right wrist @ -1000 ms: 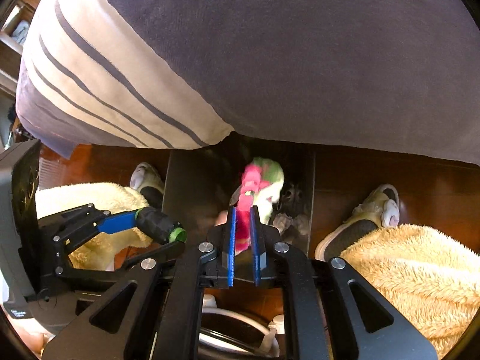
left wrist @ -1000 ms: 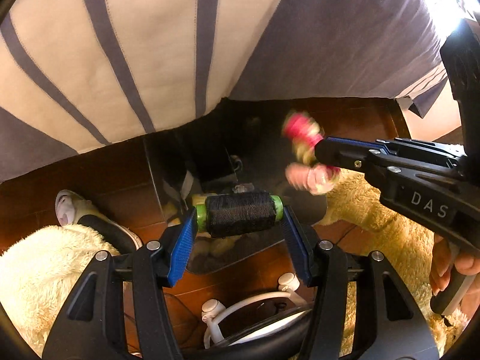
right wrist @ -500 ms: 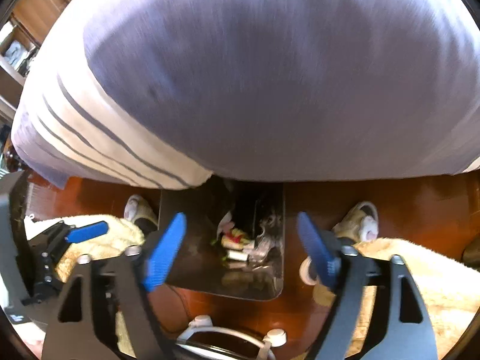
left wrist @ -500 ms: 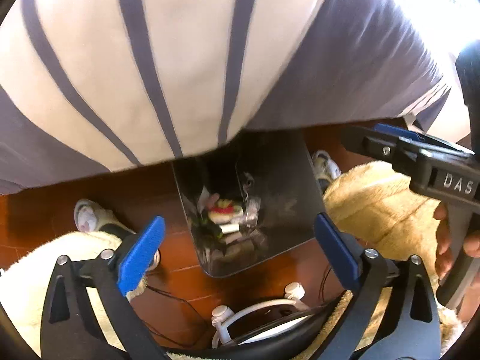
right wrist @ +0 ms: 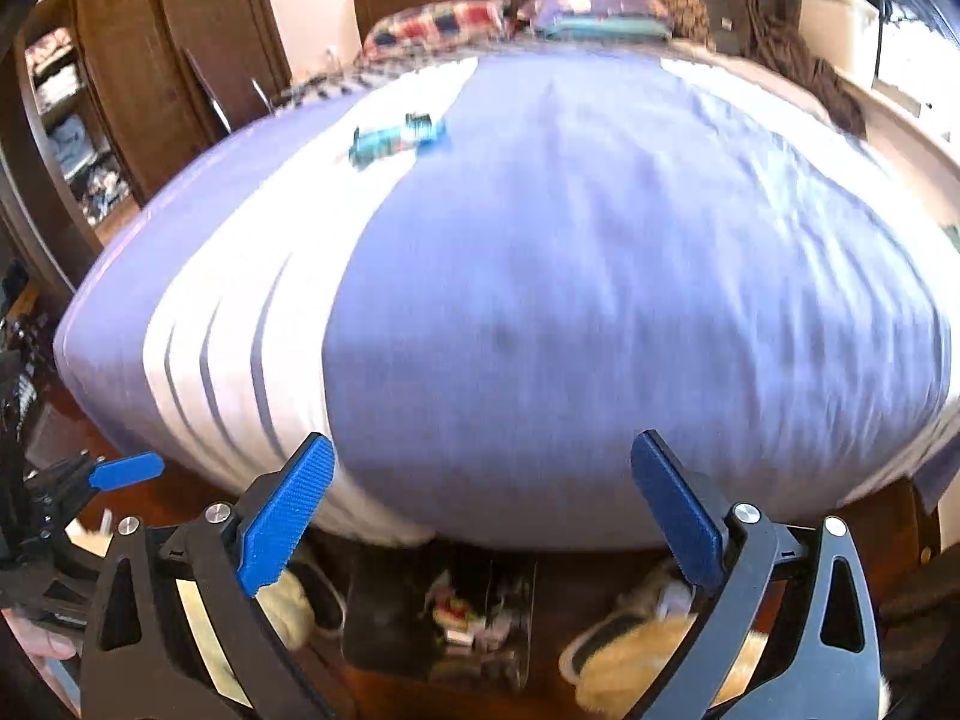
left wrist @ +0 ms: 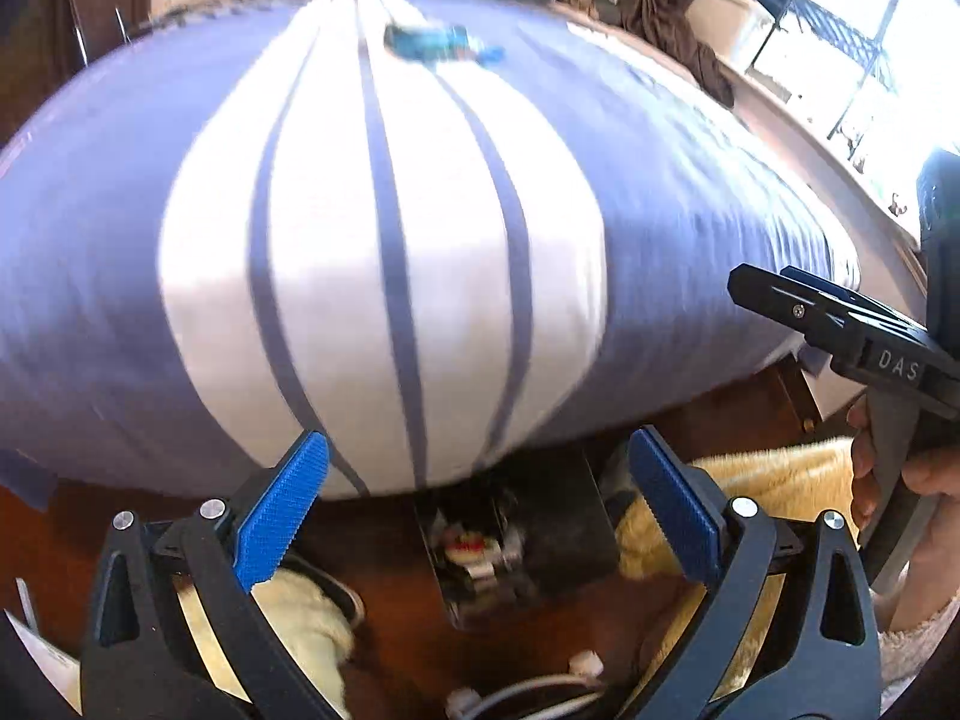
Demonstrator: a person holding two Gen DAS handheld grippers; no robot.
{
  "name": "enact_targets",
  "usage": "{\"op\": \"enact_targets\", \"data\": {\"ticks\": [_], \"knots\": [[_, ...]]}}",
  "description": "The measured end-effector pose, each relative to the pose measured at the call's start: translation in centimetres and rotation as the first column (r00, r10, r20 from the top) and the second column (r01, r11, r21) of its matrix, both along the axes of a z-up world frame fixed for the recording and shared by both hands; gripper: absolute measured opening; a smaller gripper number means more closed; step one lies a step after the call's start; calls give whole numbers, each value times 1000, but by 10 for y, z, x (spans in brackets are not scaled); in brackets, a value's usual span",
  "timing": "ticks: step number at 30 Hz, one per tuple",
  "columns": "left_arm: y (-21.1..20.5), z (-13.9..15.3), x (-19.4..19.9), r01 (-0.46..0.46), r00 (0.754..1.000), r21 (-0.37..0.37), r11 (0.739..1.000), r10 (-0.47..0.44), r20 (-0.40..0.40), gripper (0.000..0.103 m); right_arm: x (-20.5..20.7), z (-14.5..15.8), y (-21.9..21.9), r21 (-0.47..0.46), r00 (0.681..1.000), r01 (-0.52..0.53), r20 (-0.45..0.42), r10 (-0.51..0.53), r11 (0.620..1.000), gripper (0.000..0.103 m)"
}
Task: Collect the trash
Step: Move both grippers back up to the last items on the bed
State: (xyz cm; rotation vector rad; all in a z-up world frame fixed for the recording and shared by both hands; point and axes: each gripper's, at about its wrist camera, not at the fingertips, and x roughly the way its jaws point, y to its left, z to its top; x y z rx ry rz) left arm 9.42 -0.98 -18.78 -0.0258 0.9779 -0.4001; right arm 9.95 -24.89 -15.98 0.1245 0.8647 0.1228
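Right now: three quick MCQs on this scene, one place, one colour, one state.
1. Where is the teal wrapper?
A. on the bed
B. in the bin
C. in a gripper
2. What colour are the gripper pads?
A. red
B. blue
C. green
3. How does the left gripper stand?
A. shut on a spool
B. shut on nothing
C. open, holding nothing

Key: 1 A, it lies on the striped bedspread. 2 B, both pads show blue. 3 C, the fingers are spread wide with only the bin visible far below between them.
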Motion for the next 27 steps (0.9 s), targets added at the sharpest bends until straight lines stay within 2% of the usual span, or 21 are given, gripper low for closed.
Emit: {"op": "enact_targets", "data": {"ticks": [7,13,23,27], "knots": [[8,31,43,-33,996,13,999,32,86,95,52,25,1,4,999,-20,31,20,1000,100],[8,37,89,-13,997,10,1000,12,74,95,106,40,11,33,998,-42,56,41,999,100],[0,41,152,-6,995,62,998,0,102,95,217,28,41,10,997,-74,21,73,997,99],[1,41,167,-12,994,63,998,5,108,95,250,24,50,46,995,-98,-5,98,994,93]]}}
